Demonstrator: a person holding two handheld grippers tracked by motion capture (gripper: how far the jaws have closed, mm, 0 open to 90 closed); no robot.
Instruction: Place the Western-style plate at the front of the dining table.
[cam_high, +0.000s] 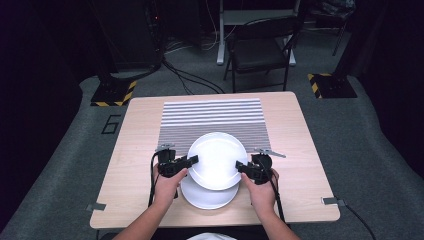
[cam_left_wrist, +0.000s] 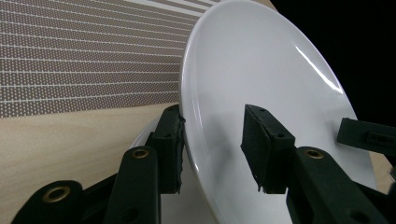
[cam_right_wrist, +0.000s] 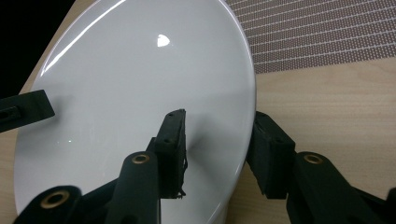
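Note:
A white plate (cam_high: 216, 157) hangs tilted just above the table, held by opposite edges. My left gripper (cam_high: 192, 160) is shut on its left rim and my right gripper (cam_high: 240, 166) is shut on its right rim. In the left gripper view the plate (cam_left_wrist: 261, 70) stands between the jaws of my left gripper (cam_left_wrist: 212, 116), one pad behind the rim and one on its face. The right gripper view shows the plate (cam_right_wrist: 130, 79) pinched at its edge by my right gripper (cam_right_wrist: 217, 116). A second white plate (cam_high: 207, 197) lies flat on the table, partly under the held one.
A striped placemat (cam_high: 212, 117) covers the far middle of the wooden table (cam_high: 135, 150), and the held plate overlaps its near edge. A folding chair (cam_high: 260, 47) stands beyond the table. Stand bases with yellow-black stripes (cam_high: 112, 92) sit on the floor at both far corners.

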